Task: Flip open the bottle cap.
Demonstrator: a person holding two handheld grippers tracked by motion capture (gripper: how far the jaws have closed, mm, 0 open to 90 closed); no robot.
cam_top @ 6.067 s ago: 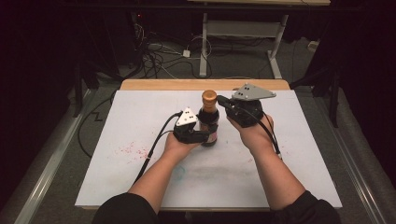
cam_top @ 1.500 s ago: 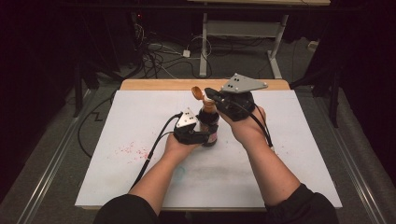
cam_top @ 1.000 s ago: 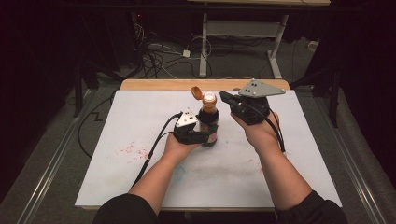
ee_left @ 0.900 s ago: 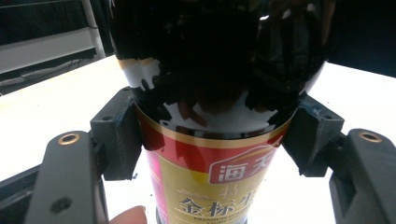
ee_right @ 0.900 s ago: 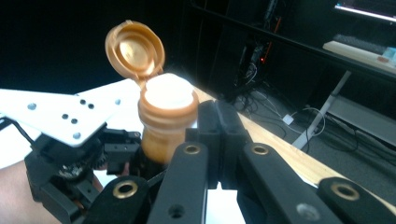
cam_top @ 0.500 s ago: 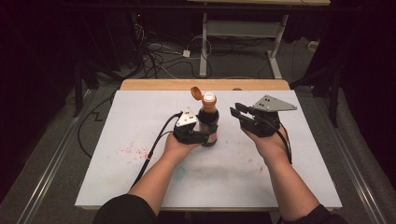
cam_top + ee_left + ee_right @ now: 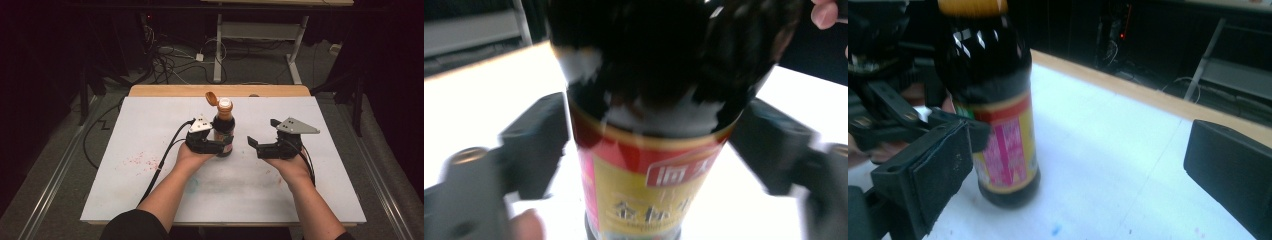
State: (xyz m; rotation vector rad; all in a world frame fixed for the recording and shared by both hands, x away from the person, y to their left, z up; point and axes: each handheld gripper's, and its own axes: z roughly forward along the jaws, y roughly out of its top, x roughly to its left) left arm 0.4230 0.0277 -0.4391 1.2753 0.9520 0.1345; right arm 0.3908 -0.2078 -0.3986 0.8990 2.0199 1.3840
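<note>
- Bottle [image 7: 223,131]: dark glass, filled with dark liquid, standing upright on the white table sheet [image 7: 150,135], near the middle of the table. Red and yellow label [image 7: 644,190] around the lower body, with printed characters that are partly blurred in the left gripper view.
- Cap [image 7: 212,97]: orange flip lid, swung open and tilted back to the left of the neck; pale spout [image 7: 225,104] exposed on top.
- Left gripper [image 7: 220,146]: held in the person's left hand [image 7: 192,156], jaws closed around the bottle's lower body at label height, one black jaw on each side in the left gripper view, both pressed to the glass.
- Right gripper [image 7: 257,145]: held in the person's right hand [image 7: 290,165], to the right of the bottle and apart from it; jaws spread wide with nothing between them, pointing left toward the bottle. Grey three-cornered plate [image 7: 295,126] on top.
- Table [image 7: 220,90]: wooden edge visible along the far side beyond the white sheet; faint red marks [image 7: 137,160] on the sheet at left, small blue speck [image 7: 1055,230] near the bottle's base in the right gripper view.
- Cable [image 7: 165,160]: black, trailing from the left gripper across the sheet toward the near edge.
</note>
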